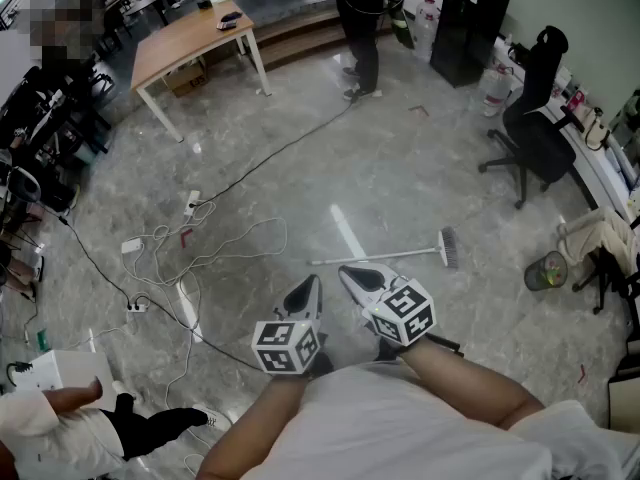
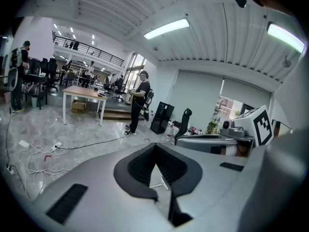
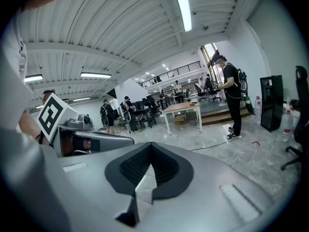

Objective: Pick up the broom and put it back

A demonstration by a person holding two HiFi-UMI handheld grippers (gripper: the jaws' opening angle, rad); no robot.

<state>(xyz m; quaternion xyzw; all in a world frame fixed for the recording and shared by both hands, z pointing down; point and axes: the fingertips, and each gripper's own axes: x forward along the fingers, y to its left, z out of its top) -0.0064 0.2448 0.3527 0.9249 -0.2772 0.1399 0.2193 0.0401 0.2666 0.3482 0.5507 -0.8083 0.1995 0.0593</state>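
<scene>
Broom [image 1: 380, 256] lies flat, long axis L-R, bristles R.

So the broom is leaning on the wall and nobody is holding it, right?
Not leaning on the wall: the broom lies flat on the floor, as the head view shows. Nobody is holding it.

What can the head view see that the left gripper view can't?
Only the head view shows the wire waste bin. Only the left gripper view shows the ceiling lights and balcony railing. Both show the broom, the wooden table and the standing person.
</scene>
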